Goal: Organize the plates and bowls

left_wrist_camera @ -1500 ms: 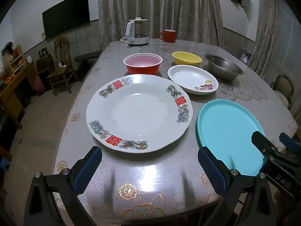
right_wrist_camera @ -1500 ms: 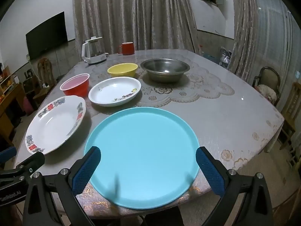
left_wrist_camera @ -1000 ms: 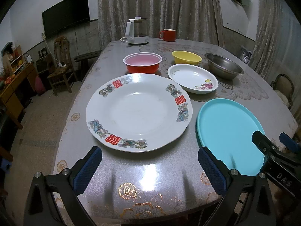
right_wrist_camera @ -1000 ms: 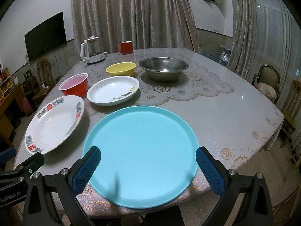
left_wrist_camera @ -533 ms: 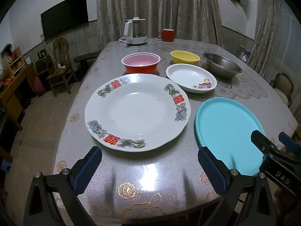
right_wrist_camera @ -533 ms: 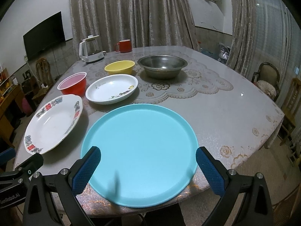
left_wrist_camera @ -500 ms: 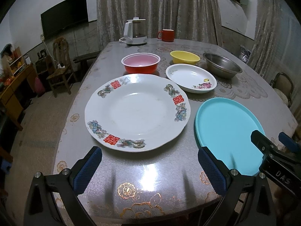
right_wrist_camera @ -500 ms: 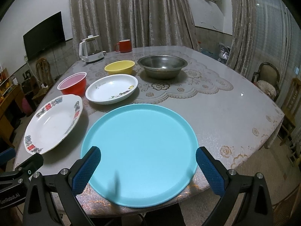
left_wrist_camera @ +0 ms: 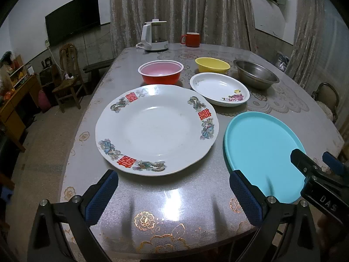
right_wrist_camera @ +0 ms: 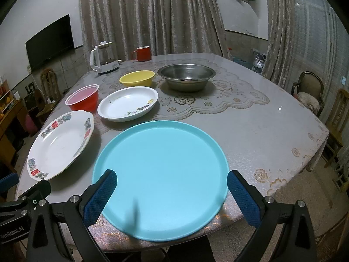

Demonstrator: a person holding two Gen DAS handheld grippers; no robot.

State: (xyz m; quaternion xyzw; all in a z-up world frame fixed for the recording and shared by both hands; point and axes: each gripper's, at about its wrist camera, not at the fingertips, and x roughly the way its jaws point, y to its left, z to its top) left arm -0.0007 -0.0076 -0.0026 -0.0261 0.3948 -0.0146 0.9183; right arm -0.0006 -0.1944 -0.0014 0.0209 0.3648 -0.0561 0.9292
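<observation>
A large white plate with red and floral marks [left_wrist_camera: 156, 128] [right_wrist_camera: 59, 144] lies near the table's front left. A turquoise plate [left_wrist_camera: 261, 152] [right_wrist_camera: 161, 174] lies to its right. Behind them are a small white flowered dish [left_wrist_camera: 219, 88] [right_wrist_camera: 127, 102], a red bowl [left_wrist_camera: 161, 71] [right_wrist_camera: 84, 98], a yellow bowl [left_wrist_camera: 212, 65] [right_wrist_camera: 137, 77] and a steel bowl [left_wrist_camera: 255, 74] [right_wrist_camera: 186, 76]. My left gripper [left_wrist_camera: 174, 195] is open and empty, just in front of the white plate. My right gripper [right_wrist_camera: 171, 196] is open and empty over the turquoise plate's near edge.
A white kettle [left_wrist_camera: 154, 36] [right_wrist_camera: 103, 60] and a red mug [left_wrist_camera: 192, 39] [right_wrist_camera: 142, 54] stand at the table's far edge. Wooden chairs stand left [left_wrist_camera: 67, 76] and right [right_wrist_camera: 309, 91] of the table [left_wrist_camera: 165, 205]. The table's front edge is just below both grippers.
Both grippers have drifted slightly back and up from the table. Both stay open and no dish has moved.
</observation>
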